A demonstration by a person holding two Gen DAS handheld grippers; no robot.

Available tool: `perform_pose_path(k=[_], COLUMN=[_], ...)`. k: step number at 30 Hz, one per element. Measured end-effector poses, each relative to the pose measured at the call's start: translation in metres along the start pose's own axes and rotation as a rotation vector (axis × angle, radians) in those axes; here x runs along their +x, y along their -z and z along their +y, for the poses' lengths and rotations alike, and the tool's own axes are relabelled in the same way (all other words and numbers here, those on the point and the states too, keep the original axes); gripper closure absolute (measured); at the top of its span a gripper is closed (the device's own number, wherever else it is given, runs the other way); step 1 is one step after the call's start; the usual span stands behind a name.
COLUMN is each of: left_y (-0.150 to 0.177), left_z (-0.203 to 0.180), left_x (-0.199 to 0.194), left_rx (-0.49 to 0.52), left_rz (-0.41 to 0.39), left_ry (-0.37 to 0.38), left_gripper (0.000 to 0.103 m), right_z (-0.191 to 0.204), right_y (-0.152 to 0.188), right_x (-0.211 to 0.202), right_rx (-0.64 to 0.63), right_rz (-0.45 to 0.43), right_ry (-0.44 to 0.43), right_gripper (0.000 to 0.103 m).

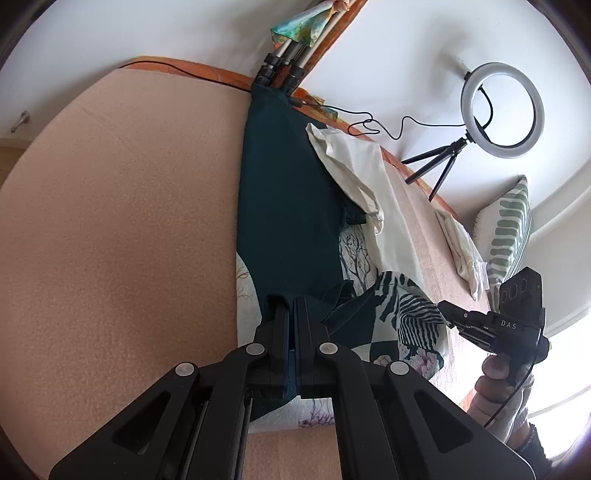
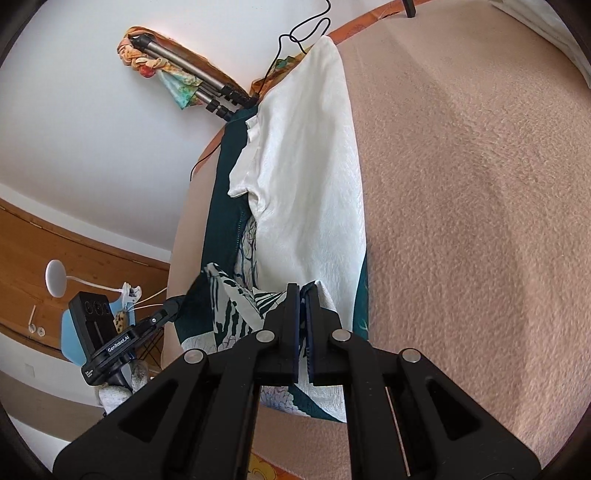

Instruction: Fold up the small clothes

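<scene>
1. The left tongs (image 1: 291, 306) are clamped tight on the near edge of a dark green garment (image 1: 288, 192); a strip of the green cloth shows between the two black fingers.
2. The right tongs (image 2: 301, 295) are closed as well, pinching cloth where a white garment (image 2: 306, 177) meets a patterned fabric (image 2: 240, 306) with black and white stripes and flowers.
3. From the left wrist view, the right tongs (image 1: 458, 314) appear to the right, held by a hand (image 1: 495, 384), with a cable running beside it.
4. From the right wrist view, the left tongs (image 2: 173, 306) reach toward the near left corner of the pile.
5. The clothes lie in a long overlapping pile on a bed with a peach blanket (image 1: 122, 221): the dark green garment on the left, the white garment on the right partly over it, and the patterned fabric showing between and beneath them near the tongs.
6. Farther right on the blanket lies another pale folded cloth (image 1: 461, 247), near a green-and-white striped cushion (image 1: 509, 229).
7. At the far end of the pile stand tripod legs (image 1: 284, 70), with a colourful cloth (image 1: 299, 29) tied above them.
8. Beyond the bed's orange edge, a ring light (image 1: 502, 110) on a small tripod stands against the white wall, with a black cable (image 1: 388, 127) trailing from it.
</scene>
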State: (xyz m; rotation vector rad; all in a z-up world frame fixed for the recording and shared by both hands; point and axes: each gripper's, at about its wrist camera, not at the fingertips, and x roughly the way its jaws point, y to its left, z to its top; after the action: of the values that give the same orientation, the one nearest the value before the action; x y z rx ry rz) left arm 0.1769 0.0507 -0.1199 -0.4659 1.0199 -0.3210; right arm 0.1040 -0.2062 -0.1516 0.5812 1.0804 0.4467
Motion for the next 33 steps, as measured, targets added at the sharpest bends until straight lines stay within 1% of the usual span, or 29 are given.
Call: perform_pose_path(k=[3,6,8,10,11,12,13,14,15,16,17,18,19,21,23,25,26,28,31,33], left_y=[-0.003,-0.004,-0.007,-0.008,-0.008,-0.010,-0.011,-0.013,-0.014,-0.015,-0.014,-0.013,-0.011,-0.003,0.007,0.017,0.022,0.032,0.045,0.048], left_z=[0.004,0.002,0.001,-0.001,-0.003,-0.004,-0.006,-0.007,-0.008,-0.009,-0.012,-0.017,-0.022,-0.034,-0.045,-0.056,-0.061,-0.067,-0.070,-0.066], left_x=[0.006,0.008,0.010,0.010,0.009,0.008,0.006,0.004,0.000,-0.004,-0.010,-0.014,-0.018,-0.022,-0.021,-0.013,-0.008,0.002,0.015,0.022], left_rx=[-0.006,0.007,0.008,0.019,0.027,0.033,0.034,0.037,0.039,0.045,0.065,0.097,0.133,0.202,0.264,0.317,0.335,0.365,0.416,0.421], left_rz=[0.011,0.004,0.006,0.000,-0.007,-0.018,-0.028,-0.038,-0.051,-0.074,-0.102,-0.117,-0.126,-0.136,-0.135,-0.102,-0.080,-0.046,-0.016,0.002], left_ry=[0.002,-0.004,0.000,-0.011,-0.026,-0.041,-0.056,-0.075,-0.100,-0.114,-0.118,-0.131,-0.131,-0.132,-0.120,-0.105,-0.092,-0.090,-0.141,-0.193], left_gripper=[0.103,0.103,0.103,0.103,0.102,0.098,0.094,0.084,0.073,0.071,0.071,0.071,0.071,0.071,0.071,0.071,0.071,0.071,0.071,0.071], right_z=[-0.005,-0.010,-0.014,-0.017,-0.017,-0.017,-0.015,-0.012,-0.009,-0.006,-0.003,0.003,0.011,0.029,0.049,0.063,0.067,0.073,0.080,0.080], right_y=[-0.006,-0.008,-0.010,-0.011,-0.012,-0.014,-0.016,-0.017,-0.018,-0.018,-0.017,-0.016,-0.013,-0.003,0.012,0.028,0.036,0.050,0.069,0.078], right_x=[0.006,0.008,0.008,0.007,0.006,0.004,0.001,-0.002,-0.007,-0.014,-0.021,-0.025,-0.028,-0.029,-0.025,-0.015,-0.009,0.002,0.018,0.025], right_rx=[0.020,0.035,0.049,0.053,0.053,0.050,0.040,0.023,0.001,-0.021,-0.045,-0.084,-0.137,-0.260,-0.394,-0.492,-0.523,-0.580,-0.681,-0.736], right_rz=[0.003,0.000,-0.001,-0.006,-0.007,-0.008,-0.011,-0.019,-0.035,-0.066,-0.098,-0.110,-0.117,-0.116,-0.105,-0.073,-0.055,-0.036,-0.008,0.001], right_ry=[0.013,0.034,0.031,0.030,0.026,0.020,0.026,0.045,0.061,0.073,0.083,0.096,0.101,0.140,0.169,0.188,0.188,0.216,0.283,0.342], right_gripper=[0.099,0.099,0.099,0.099,0.099,0.097,0.088,0.066,0.054,0.040,0.040,0.040,0.040,0.041,0.050,0.056,0.057,0.057,0.057,0.057])
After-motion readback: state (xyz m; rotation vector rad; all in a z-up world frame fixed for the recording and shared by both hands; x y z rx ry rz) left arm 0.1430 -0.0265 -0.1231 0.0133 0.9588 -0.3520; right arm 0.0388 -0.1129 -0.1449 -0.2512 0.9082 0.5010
